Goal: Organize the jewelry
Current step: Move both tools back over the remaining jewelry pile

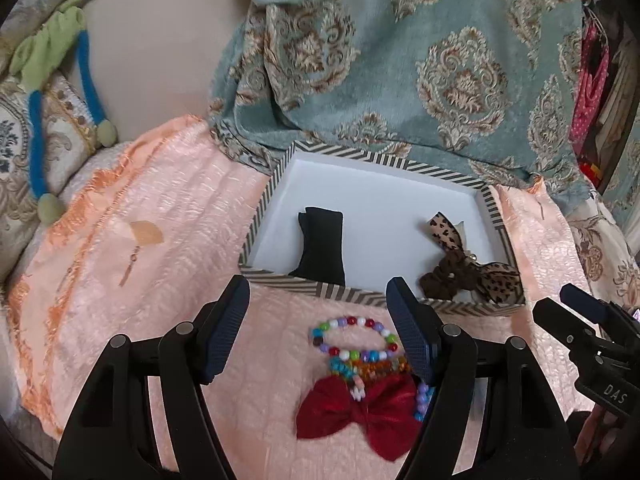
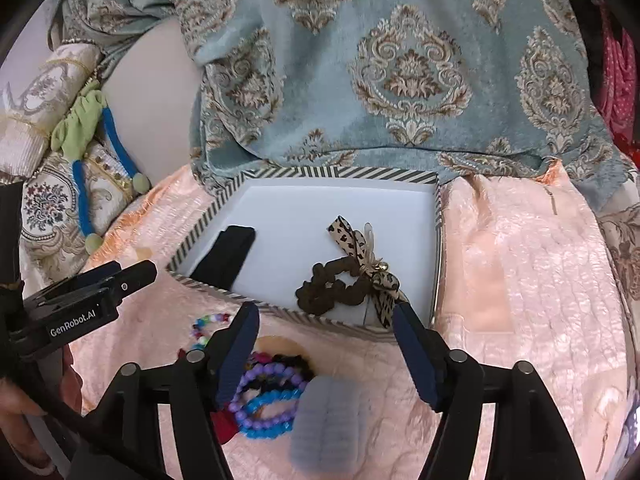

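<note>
1. Teal patterned fabric [image 1: 400, 60] hangs across the back, its lower edge just behind the tray.
2. Peach bedspread [image 1: 160, 220] covers the bed and carries all the items.
3. Striped-rim tray [image 2: 208, 216] with a white floor sits on the bedspread below the teal fabric.
4. Black cushion [image 1: 324, 244] lies inside the tray, at its left near side, against the front wall.
5. Brown scrunchie with a leopard-print ribbon [image 2: 344, 284] lies inside the tray, toward the right near corner.
6. Red bow [image 1: 360, 412] lies on the bedspread outside the tray, in front of it.
7. Grey ridged pad [image 2: 326, 420] lies on the bedspread, just right of the bracelets.
8. Beaded bracelets [image 1: 356, 340], multicoloured, lie outside the tray; some touch the red bow's upper edge. Blue and purple ones [image 2: 268, 404] are stacked beside the grey pad.
9. Left gripper [image 1: 316, 332]: fingers wide apart, nothing between the pads; the bracelets lie below the gap.
10. Right gripper [image 2: 324, 356]: fingers wide apart, holding nothing, above the tray's front wall.
</note>
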Demonstrator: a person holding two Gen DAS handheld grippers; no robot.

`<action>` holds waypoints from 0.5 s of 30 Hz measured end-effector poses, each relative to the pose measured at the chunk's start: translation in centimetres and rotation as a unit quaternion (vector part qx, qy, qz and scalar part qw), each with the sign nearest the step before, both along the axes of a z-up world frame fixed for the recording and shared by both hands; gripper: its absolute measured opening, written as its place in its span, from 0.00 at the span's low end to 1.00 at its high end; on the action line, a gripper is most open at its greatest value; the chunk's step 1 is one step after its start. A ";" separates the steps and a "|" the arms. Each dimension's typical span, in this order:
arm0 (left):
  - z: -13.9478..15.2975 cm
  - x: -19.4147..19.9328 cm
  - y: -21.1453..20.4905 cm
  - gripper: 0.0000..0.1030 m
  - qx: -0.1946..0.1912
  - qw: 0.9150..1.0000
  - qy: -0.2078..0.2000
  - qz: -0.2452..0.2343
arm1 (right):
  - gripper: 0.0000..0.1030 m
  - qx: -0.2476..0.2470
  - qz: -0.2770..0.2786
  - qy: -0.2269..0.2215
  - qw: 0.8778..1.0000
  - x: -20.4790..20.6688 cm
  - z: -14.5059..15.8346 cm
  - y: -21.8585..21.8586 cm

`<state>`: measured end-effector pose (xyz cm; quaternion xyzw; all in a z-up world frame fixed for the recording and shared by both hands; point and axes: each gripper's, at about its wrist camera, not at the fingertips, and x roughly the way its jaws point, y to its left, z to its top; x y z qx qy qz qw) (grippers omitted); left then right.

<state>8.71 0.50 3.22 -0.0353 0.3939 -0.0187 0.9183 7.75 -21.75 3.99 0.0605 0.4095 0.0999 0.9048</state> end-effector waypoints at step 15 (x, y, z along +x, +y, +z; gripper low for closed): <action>2.6 -6.4 -1.1 0.69 0.012 0.999 -0.045 0.003 | 0.71 0.000 0.011 -0.039 0.999 -6.0 3.3 1.0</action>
